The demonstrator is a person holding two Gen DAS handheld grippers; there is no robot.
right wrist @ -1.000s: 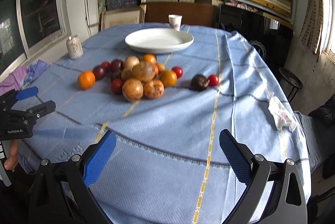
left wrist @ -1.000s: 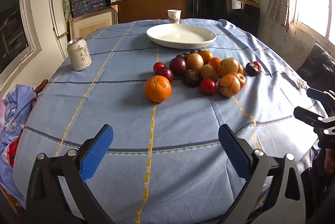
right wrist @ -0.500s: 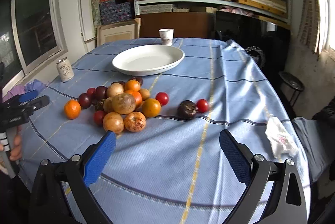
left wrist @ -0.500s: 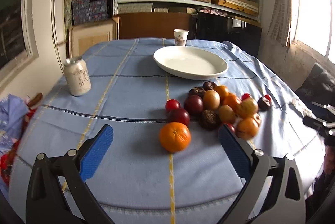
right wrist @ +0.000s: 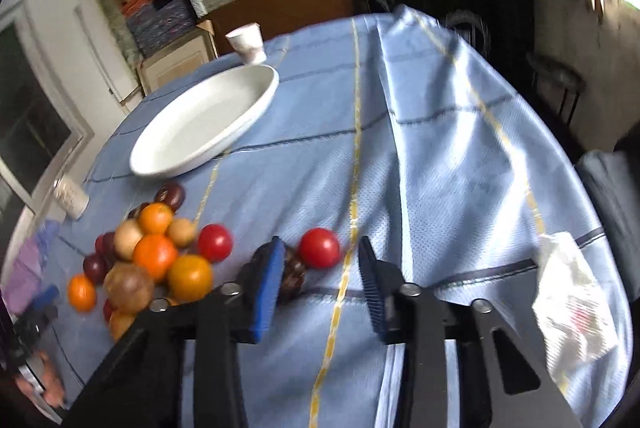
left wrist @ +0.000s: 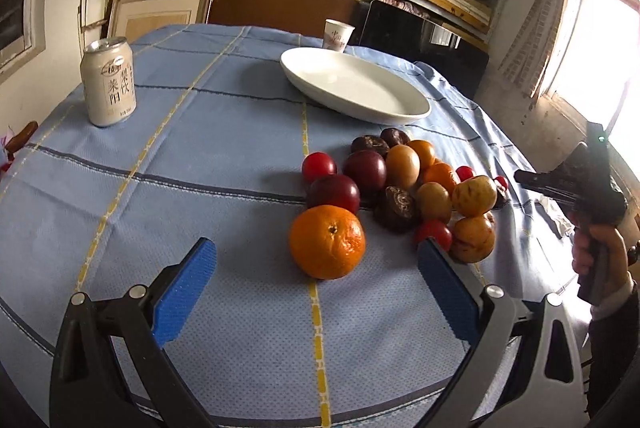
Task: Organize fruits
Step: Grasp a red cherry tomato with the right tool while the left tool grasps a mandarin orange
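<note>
Both claws have come in lower and closer to the fruit than a second ago, and the right view has rolled so the table now tilts. With its blue pads spread wide and nothing between them, the left claw point(left wrist: 316, 292) hangs released over the blue cloth of the table point(left wrist: 200, 164). Just ahead of its gap sits the orange point(left wrist: 327, 241), round and dimpled, apart from both pads. Behind the orange lies the heap of fruit point(left wrist: 404, 180): dark red plums, wrinkled brown ones, tan and orange rounds, small red tomatoes, the nearest of them close by the right pad. The plate point(left wrist: 356, 88) lies well beyond the heap, bare and white; a can point(left wrist: 109, 81) stands far to the left, a paper cup point(left wrist: 338, 34) behind the plate. The right claw point(right wrist: 318, 288) has just been closing and its jaws now stand narrow, with only cloth between them; it grasps nothing. A dark wrinkled fruit point(right wrist: 294, 274) lies behind its left pad, partly hidden; whether they touch I cannot tell. A red tomato point(right wrist: 319, 248) sits just ahead of the gap, slightly left. The heap lies off to this claw's left, and a crumpled tissue point(right wrist: 572, 292) to its right.
</note>
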